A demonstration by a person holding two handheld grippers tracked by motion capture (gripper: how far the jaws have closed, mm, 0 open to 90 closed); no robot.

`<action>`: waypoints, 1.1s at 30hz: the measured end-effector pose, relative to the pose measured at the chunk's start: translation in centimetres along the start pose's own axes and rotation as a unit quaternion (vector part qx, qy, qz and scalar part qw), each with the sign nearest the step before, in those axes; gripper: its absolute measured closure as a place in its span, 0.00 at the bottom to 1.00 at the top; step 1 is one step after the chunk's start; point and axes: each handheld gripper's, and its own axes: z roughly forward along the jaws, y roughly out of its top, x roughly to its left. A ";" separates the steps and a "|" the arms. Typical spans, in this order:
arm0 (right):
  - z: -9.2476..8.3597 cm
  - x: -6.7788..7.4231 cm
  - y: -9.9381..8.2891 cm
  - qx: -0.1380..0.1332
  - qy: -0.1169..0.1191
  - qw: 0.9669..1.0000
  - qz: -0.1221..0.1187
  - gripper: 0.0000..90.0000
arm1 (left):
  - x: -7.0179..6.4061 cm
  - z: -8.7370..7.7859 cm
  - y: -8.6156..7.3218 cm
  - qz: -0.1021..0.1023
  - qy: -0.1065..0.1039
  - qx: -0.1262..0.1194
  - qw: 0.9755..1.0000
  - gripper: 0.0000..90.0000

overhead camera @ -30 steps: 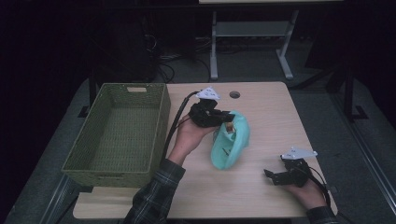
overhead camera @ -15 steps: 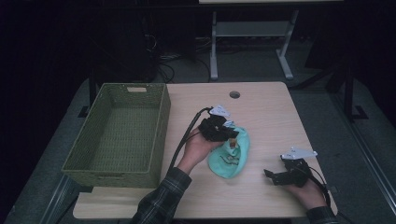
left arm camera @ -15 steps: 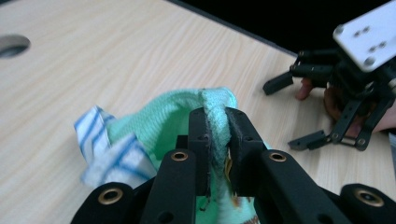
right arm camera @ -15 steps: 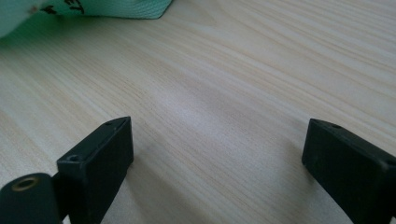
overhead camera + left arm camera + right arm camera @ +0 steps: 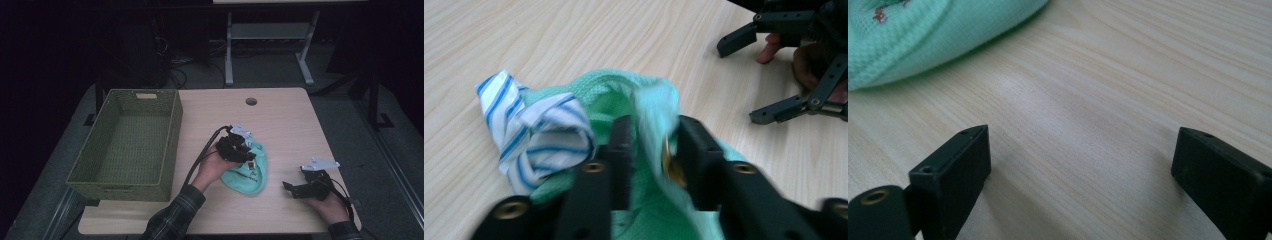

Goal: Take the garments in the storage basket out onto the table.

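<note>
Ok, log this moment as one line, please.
left gripper: jaws just opening, green garment fold between them | garment: on table | right gripper: open, on table | basket: empty

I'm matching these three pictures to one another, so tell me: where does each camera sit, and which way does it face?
High view: above the person's side, looking forward and down on the table, the green basket, both forearms.
Left gripper view: rides the left gripper, looking along its jaws, parted around a fold of the mint garment, by a blue-striped cloth; the right gripper lies beyond.
Right gripper view: low over the tabletop, between its own open jaws.
All three share the mint garment.
</note>
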 end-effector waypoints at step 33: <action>0.0 0.0 0.0 0.000 0.001 1.000 0.000 0.09 | -1.6 -5.1 -6.0 -0.005 -0.007 0.022 1.000 0.99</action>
